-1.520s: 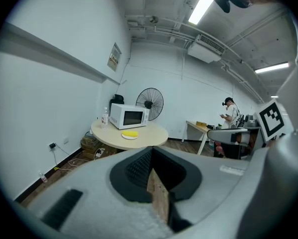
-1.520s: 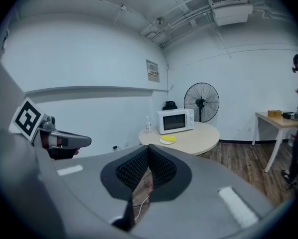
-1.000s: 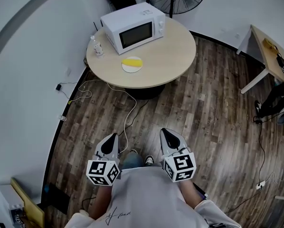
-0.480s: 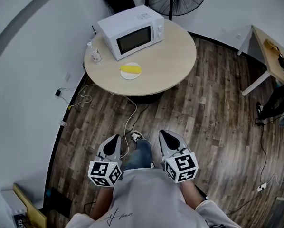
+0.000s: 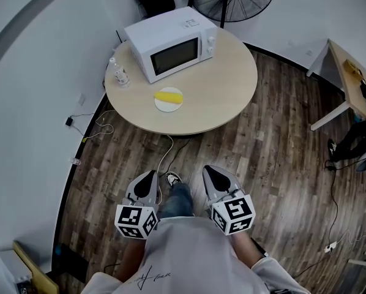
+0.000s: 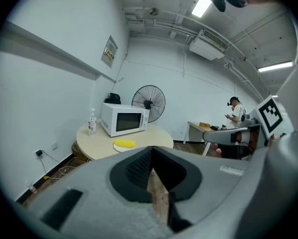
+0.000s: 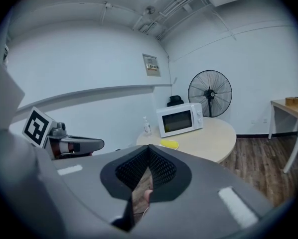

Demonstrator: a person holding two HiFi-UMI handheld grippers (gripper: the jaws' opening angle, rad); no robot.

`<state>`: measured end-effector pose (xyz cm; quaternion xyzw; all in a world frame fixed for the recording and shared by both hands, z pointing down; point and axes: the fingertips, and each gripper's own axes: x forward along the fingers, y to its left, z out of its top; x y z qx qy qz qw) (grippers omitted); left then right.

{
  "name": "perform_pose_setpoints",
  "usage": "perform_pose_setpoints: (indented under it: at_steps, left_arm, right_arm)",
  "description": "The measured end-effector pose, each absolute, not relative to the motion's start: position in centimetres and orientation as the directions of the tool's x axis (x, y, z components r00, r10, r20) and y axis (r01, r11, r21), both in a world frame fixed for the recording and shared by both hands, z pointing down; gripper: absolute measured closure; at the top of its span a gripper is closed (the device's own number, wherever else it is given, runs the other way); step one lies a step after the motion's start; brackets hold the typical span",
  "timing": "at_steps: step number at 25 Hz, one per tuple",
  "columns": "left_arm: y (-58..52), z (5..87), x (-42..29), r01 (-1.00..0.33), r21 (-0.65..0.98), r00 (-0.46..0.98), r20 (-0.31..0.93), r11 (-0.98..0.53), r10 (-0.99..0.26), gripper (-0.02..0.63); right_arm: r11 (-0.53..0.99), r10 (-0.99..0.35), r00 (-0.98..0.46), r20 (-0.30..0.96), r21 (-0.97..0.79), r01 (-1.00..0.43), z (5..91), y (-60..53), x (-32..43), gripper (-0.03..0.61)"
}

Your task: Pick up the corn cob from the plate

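The corn cob (image 5: 168,95) lies on a small white plate (image 5: 162,107) on the round table (image 5: 223,84). The plate sits close to the table's near edge, just in front of the microwave (image 5: 171,41) and left of the table's middle. A bottle (image 5: 116,73) stands near the left edge, well apart from the plate.

Both tools are held low in front of the person, over the wooden floor (image 5: 275,152) and well short of the table. The left gripper (image 5: 147,177) has its jaws closed together with nothing between them, only a sliver of floor showing past the pads. The right gripper (image 5: 212,171) is the same, pinched closed and empty.

The cob lies straight ahead, on a line that falls between the two tools, a little closer to the left one's line (so I judge the left hand slightly nearer, though either could take it). Its long axis runs roughly along the near edge of the table, crosswise to the way both tools point. A grip across its width would therefore suit the present heading, once the jaws part and the gap to the table is closed.
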<state>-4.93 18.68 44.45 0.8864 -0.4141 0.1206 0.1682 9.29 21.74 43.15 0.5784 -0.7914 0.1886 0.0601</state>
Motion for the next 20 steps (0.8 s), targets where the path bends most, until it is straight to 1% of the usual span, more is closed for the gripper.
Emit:
perform_pose_setpoints:
  at_steps: [11, 20]
  left_arm:
    - [8.9, 43.4, -5.4, -0.752, 0.233, 0.658, 0.323, -0.616, -0.681, 0.621]
    - [1.2, 43.8, -6.6, -0.746, 0.24, 0.663, 0.346, -0.621, -0.663, 0.62]
  right_arm:
    - [0.265, -0.885, -0.332, 0.328, -0.231, -0.936, 42.5, 11.9, 8.8, 0.569]
    - [0.256, -0.876, -0.328, 0.354, -0.235, -0.938, 42.3, 3.6, 8.3, 0.568]
